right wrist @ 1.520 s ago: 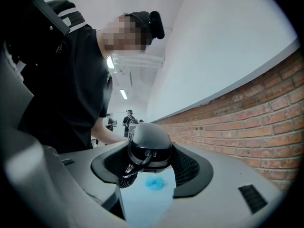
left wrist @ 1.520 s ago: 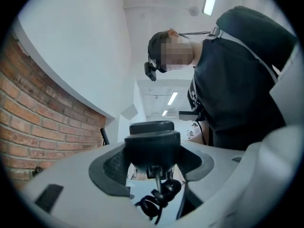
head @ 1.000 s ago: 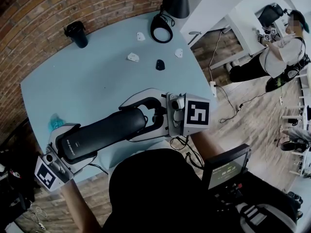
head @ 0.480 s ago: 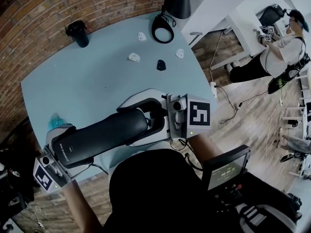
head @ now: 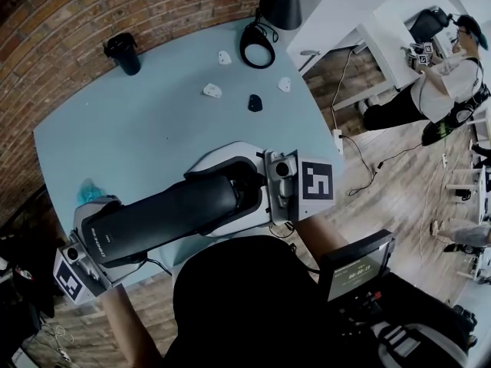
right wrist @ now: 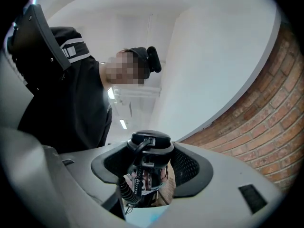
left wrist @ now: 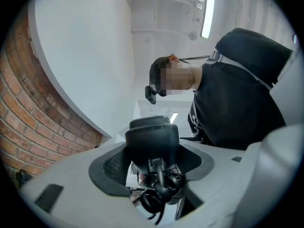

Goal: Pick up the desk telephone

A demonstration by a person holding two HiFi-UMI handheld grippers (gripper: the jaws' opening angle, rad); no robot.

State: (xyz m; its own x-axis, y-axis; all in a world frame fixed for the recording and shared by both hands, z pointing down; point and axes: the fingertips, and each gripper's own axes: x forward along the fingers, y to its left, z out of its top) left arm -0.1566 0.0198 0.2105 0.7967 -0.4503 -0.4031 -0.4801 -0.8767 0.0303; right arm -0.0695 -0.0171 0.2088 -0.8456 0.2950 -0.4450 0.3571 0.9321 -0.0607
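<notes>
Pale blue table (head: 153, 129) beside a brick wall (head: 92, 14). Over its near edge, a telephone (head: 165, 213) hangs between two grippers: left gripper (head: 90, 240) clamped on its left end, right gripper (head: 265, 186) clamped on its right end.

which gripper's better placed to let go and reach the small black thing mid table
Right, probably: the right gripper holds the desk telephone by the end nearer the small black thing; the left gripper is at the near-left table edge, farther off.

Left gripper (left wrist: 153, 184) jaws hold the desk telephone (left wrist: 112, 168) — black handset (left wrist: 152, 139), coiled cord (left wrist: 159, 201) between them.
</notes>
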